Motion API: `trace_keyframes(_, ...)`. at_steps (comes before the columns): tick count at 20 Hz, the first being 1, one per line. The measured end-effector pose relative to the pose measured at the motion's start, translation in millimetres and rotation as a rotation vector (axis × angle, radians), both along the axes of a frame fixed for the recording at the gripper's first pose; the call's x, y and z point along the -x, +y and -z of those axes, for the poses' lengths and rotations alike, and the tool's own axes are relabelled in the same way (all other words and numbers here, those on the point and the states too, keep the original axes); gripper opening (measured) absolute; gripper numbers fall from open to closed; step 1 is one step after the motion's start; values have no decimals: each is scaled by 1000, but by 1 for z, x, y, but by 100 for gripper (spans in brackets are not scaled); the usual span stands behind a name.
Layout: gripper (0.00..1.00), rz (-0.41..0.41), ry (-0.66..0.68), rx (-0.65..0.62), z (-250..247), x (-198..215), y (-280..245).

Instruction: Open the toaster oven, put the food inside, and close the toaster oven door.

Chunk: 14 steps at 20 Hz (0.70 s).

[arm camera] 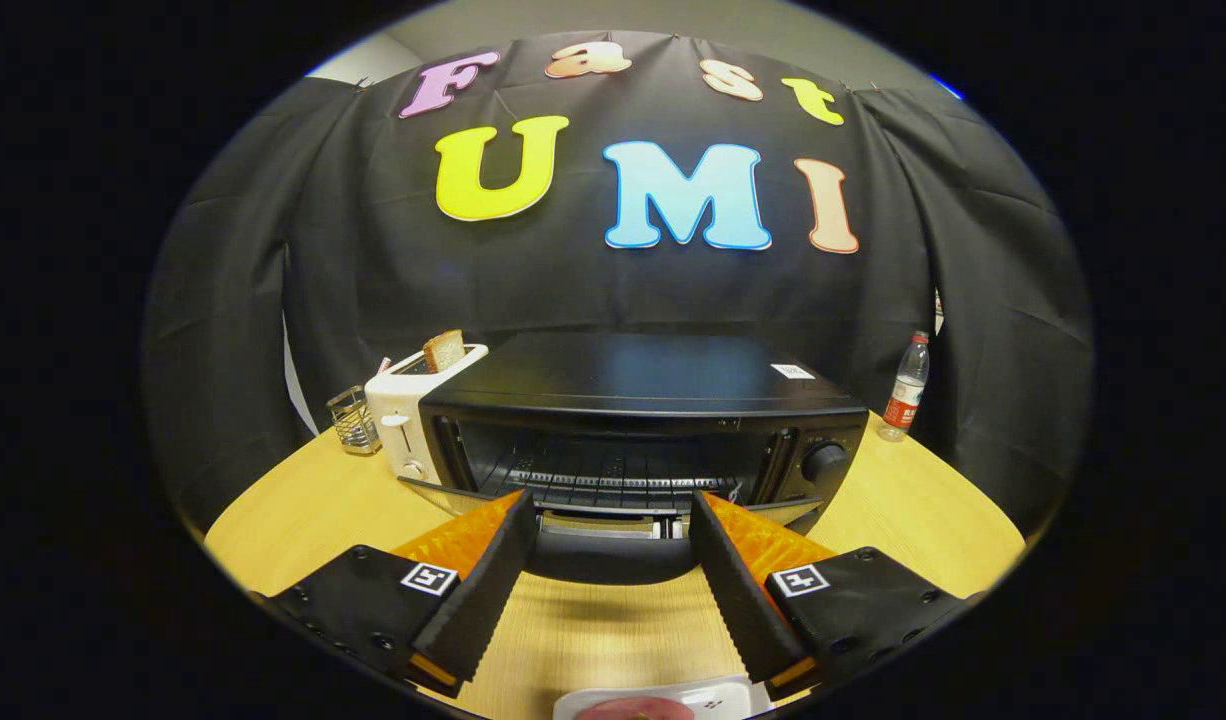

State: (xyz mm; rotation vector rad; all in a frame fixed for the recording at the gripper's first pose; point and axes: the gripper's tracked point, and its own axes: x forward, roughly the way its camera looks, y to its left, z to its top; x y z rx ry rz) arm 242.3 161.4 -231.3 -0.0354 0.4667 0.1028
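Ahead, toaster oven [643, 440] open, rack bare — fingers [493, 580] spread, holding nothing.

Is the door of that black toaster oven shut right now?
No: the toaster oven has its door folded down toward the open gripper, so the wire rack inside is in plain sight.

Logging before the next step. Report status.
Gripper jaws open, empty, at the toaster oven door, already down. Food on plate near the jaws, not loaded. Rack clear.
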Motion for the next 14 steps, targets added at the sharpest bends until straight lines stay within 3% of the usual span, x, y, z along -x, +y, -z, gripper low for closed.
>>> trace_keyframes(14,98,0,121,40,14,19,-5)
